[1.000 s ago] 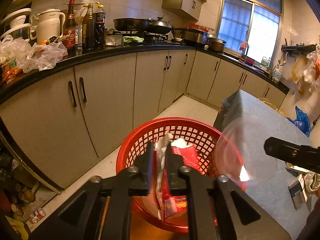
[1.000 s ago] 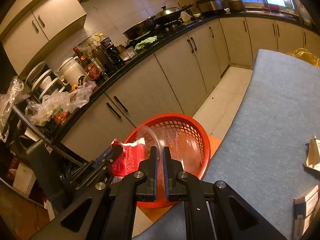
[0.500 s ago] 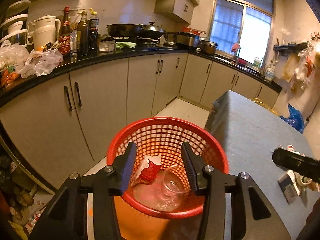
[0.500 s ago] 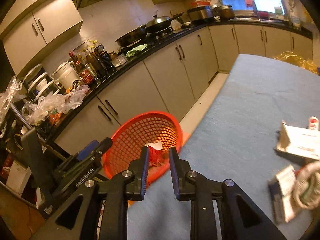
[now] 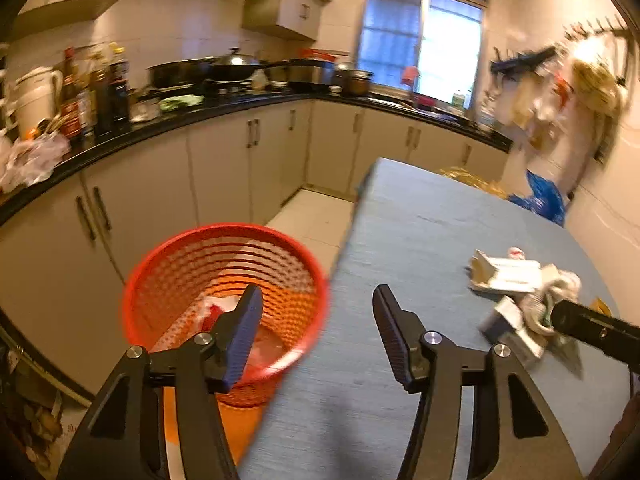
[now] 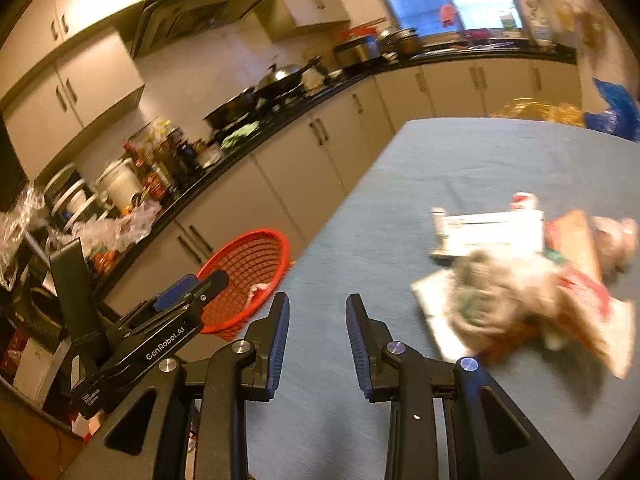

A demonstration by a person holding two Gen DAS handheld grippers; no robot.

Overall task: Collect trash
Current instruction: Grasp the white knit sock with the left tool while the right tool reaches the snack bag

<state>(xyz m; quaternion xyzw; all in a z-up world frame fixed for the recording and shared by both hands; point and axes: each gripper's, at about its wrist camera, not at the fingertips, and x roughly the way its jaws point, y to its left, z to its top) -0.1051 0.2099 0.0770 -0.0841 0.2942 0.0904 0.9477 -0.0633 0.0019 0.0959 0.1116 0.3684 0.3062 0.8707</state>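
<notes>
Only the left wrist view looks down into the red basket (image 5: 168, 280) beside the bench's (image 5: 420, 232) left edge, wrappers inside. Both the left gripper (image 5: 316, 316) and right gripper (image 6: 317, 320) are opening, empty; the trash pile (image 6: 520, 280) lies near the bench's right edge.

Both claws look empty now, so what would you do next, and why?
Probably reach the right gripper, its empty jaws opening, toward the trash pile on the blue table. Earlier pieces already lie in the red basket, and that pile remains.
</notes>
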